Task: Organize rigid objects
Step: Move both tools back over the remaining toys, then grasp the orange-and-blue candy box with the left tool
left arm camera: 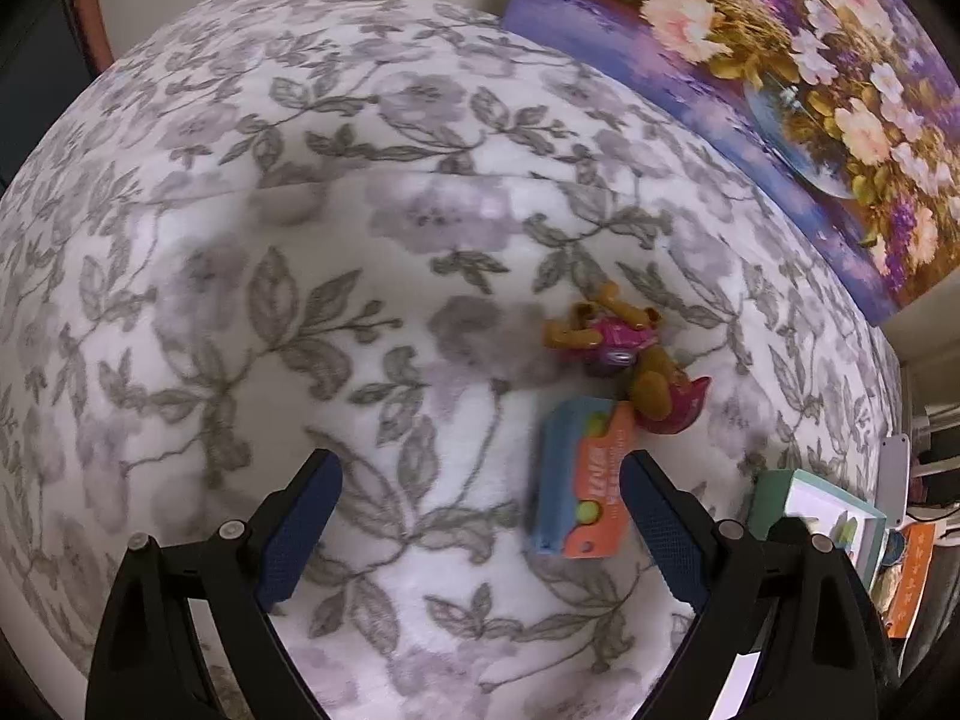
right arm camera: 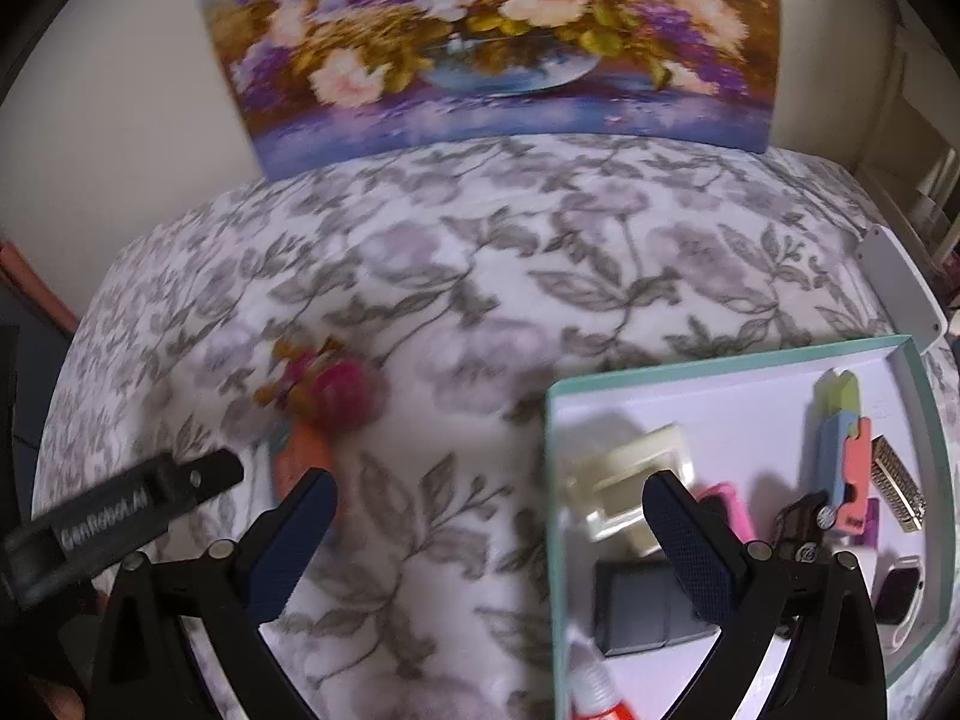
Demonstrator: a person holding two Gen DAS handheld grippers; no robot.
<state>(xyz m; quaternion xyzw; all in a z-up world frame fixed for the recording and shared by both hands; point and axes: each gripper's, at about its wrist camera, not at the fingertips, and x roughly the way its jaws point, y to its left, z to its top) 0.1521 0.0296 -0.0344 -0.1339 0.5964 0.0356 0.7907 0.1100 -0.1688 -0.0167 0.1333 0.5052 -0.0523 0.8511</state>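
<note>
My left gripper (left arm camera: 480,510) has its fingers spread wide and holds nothing. It hangs over a bed covered by a floral blanket (left arm camera: 240,300). An orange-and-blue toy box (left arm camera: 579,480) lies flat on the blanket just beside my left gripper's right-side finger (left arm camera: 660,534); I cannot tell whether the two touch. A brown toy dog figure in pink gear (left arm camera: 624,354) lies on its side at the far end of the box, touching or nearly touching it.

My right gripper (right arm camera: 492,540) is also wide open and empty. Its left-side finger is over the blanket; its right-side finger (right arm camera: 690,546) is over a white tray with a teal rim (right arm camera: 720,357). The tray rests on the blanket at the right and holds a cream plastic frame (right arm camera: 630,480), a dark flat case (right arm camera: 636,606), a multicoloured folding toy (right arm camera: 843,456), a smartwatch (right arm camera: 897,591), a small metal comb-like piece (right arm camera: 897,477) and a red-and-white tube (right arm camera: 594,693).

A flower painting (right arm camera: 480,36) leans against the wall behind the bed.
</note>
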